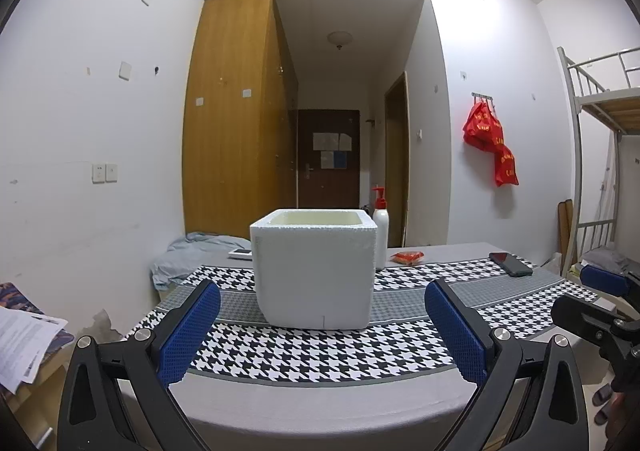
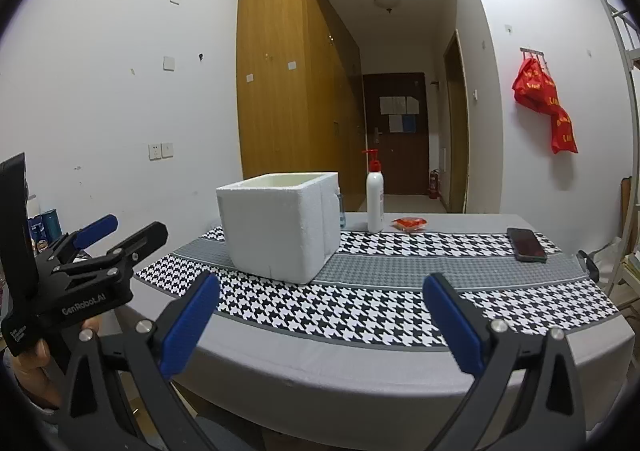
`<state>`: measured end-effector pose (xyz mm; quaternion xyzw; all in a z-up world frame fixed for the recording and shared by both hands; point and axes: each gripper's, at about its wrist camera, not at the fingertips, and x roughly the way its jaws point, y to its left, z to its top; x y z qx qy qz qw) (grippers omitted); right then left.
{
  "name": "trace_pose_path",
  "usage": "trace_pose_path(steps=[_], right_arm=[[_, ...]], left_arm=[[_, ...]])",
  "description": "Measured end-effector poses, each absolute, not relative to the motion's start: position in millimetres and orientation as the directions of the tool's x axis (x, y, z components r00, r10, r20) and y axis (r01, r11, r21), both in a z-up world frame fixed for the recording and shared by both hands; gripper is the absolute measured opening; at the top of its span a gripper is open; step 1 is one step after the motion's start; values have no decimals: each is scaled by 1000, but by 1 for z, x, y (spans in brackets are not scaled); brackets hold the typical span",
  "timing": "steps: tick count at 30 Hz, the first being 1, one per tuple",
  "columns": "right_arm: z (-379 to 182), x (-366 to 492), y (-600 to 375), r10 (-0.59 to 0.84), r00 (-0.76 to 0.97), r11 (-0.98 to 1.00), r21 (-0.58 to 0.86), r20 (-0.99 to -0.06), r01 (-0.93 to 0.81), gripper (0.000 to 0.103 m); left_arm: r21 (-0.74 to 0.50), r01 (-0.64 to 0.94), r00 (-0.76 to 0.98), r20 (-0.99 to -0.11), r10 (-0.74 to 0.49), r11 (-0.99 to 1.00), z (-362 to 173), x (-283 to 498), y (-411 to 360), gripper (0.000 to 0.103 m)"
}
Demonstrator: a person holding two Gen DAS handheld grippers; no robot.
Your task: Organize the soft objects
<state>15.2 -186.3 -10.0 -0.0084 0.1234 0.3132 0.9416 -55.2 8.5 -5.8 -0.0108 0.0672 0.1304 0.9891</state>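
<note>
Both claws gape wide w/ nothing between the blue pads: left claw [image 1: 322,325], right claw [image 2: 320,321]. White foam box [image 1: 316,269] (open top) sits on the tabletop [image 2: 360,371], on a houndstooth cloth [image 2: 360,303]. Behind it: pump bottle [image 2: 375,199], dark phone [image 2: 526,244], red packet [image 2: 409,223]. "GenRobot.AI" is printed on the left claw's body.

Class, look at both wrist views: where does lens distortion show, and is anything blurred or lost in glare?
Left wrist view: fisheye bends the table edge and wall lines; dark corners; the foam box is sharp, evenly lit. Right wrist view: same bending and dark rim; the phone shows faint sheen, no strong glare; nothing noticeably blurred.
</note>
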Motion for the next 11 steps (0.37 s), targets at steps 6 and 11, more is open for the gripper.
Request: trace_pose_path(steps=[6, 11], right_arm=[[-9, 16, -185, 584, 775, 805, 54, -242, -590, 103], [-10, 17, -186, 580, 777, 808, 55, -244, -586, 103]], left_arm=[[-3, -260, 958, -130, 257, 966, -7, -57, 8, 102], [-3, -268, 956, -120, 266, 963, -7, -60, 8, 102]])
